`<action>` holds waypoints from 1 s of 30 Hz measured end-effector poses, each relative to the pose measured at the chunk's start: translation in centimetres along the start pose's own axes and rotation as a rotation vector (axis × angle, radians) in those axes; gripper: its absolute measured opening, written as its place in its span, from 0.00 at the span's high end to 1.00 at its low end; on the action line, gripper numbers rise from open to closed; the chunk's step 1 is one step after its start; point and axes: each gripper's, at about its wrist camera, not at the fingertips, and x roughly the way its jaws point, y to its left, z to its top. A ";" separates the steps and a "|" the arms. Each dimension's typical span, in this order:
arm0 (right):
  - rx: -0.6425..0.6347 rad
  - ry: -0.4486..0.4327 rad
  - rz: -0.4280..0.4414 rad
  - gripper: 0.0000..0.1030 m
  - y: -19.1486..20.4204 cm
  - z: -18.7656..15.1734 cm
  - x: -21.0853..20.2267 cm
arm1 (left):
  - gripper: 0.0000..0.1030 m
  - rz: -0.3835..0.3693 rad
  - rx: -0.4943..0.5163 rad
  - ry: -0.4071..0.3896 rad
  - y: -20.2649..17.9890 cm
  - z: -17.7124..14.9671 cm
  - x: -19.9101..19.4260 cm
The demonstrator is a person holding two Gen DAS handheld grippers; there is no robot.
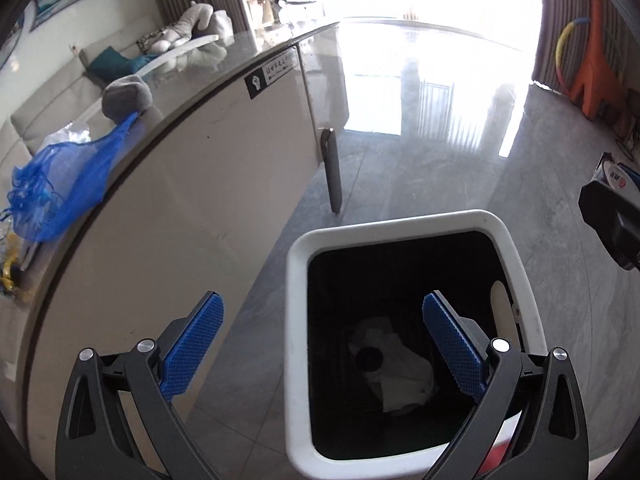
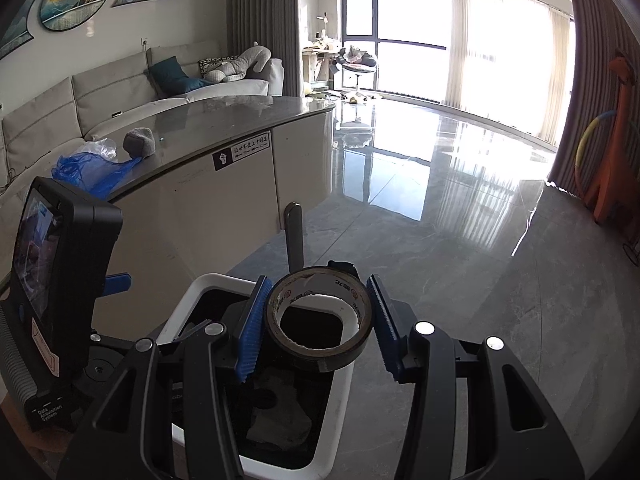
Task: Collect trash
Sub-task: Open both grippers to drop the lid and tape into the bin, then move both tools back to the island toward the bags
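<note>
The right gripper (image 2: 318,330) sits closest to its camera, its blue fingers (image 2: 251,340) pinching a tape roll (image 2: 320,320) by its outer sides, the roll held flat with its hole facing up, directly above the open bin (image 2: 182,312). The white-rimmed bin stands on the floor beside the curved desk (image 2: 224,124), and its black liner already holds crumpled white paper (image 1: 394,364) with a dark round item lying on it. The left gripper (image 1: 326,346) hangs over the same bin with its fingers (image 1: 192,344) spread wide and nothing between them. Judging from this, the task looks partly done: some trash is in the bin, and the roll seems ready to drop once the right fingers part. On the desk at least 3 things are left: a blue net bag (image 1: 64,184) hanging over the edge, clear crumpled plastic (image 2: 100,148) behind it, and a grey wad (image 1: 126,98) touching the bag's far end. Something yellow shows at the far left edge of the left view, too cut off to identify.
</note>
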 end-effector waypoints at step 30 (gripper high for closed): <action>-0.053 0.041 0.025 0.04 5.2 -0.5 3.0 | 0.05 0.063 -0.201 -0.130 9.1 0.4 -4.8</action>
